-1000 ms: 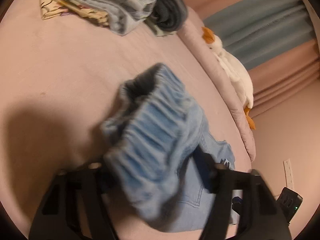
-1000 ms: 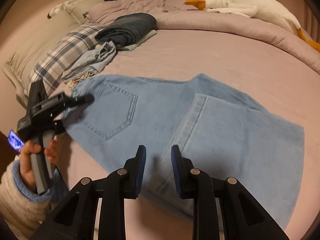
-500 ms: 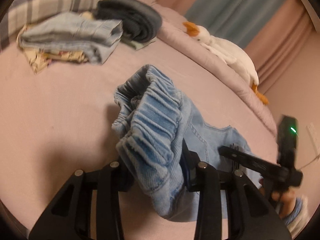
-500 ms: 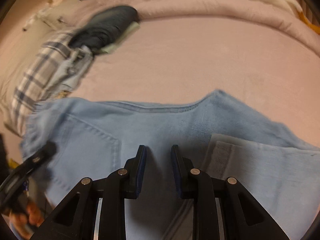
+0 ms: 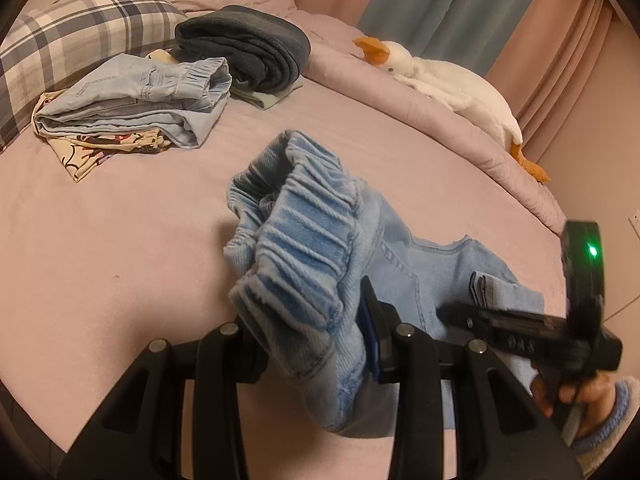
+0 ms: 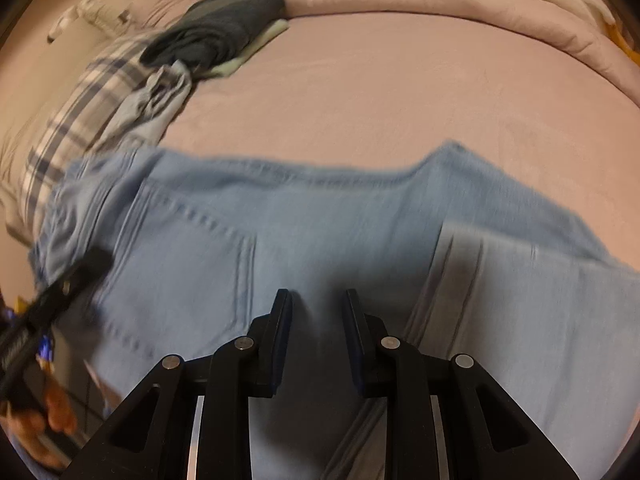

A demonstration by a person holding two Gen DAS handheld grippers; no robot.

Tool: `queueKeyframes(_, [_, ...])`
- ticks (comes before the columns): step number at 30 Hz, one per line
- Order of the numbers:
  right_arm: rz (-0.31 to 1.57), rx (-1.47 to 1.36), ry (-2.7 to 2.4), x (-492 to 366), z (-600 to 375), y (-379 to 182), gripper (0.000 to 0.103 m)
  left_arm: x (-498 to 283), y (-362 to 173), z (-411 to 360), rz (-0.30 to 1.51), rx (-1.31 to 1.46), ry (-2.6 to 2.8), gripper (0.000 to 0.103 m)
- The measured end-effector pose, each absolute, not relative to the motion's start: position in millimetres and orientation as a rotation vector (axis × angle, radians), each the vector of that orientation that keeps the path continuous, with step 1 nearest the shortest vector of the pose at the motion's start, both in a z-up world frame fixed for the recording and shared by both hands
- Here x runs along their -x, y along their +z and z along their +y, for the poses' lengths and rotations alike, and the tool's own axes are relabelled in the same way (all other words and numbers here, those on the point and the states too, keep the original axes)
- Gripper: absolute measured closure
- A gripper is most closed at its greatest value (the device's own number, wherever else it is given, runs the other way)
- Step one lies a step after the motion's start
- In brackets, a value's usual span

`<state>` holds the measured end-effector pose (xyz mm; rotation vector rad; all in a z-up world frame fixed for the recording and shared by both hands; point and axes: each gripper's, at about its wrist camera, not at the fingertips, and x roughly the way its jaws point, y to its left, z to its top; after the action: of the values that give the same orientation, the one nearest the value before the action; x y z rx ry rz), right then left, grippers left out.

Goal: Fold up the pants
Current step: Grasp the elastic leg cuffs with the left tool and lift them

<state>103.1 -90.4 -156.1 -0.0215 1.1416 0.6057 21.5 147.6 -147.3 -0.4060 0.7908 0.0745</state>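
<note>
Light blue jeans [image 6: 304, 220] lie spread on the pink bed [image 6: 380, 92], back pocket up, one leg folded over at the right. In the left wrist view my left gripper [image 5: 312, 320] is shut on the jeans' elastic waistband [image 5: 304, 248], holding it bunched and lifted off the bed. The right gripper [image 5: 532, 332] shows at that view's right edge, held by a hand. In the right wrist view my right gripper [image 6: 316, 312] is open, hovering low over the middle of the jeans with nothing between its fingers. The left gripper [image 6: 68, 280] appears at the waistband on the left.
A folded pale denim garment [image 5: 140, 100] on patterned cloth and a folded dark garment [image 5: 248, 52] lie near a plaid pillow [image 5: 76, 32]. A white goose plush [image 5: 448, 88] rests on the rolled pink duvet [image 5: 440, 132] along the bed's far edge.
My right gripper moved forward and down over the jeans, closer to the cloth. My left gripper swung and kept hold of the lifted waistband; the right gripper came into its view.
</note>
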Motion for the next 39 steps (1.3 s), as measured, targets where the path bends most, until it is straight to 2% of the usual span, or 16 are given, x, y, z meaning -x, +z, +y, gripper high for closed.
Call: queueKeyframes(39, [1.199,0.272,0.651,-48.9,-81.8,-156.8,0.076,-25.2,-144.8,138.5,0.813,0.355,0.099,0.066])
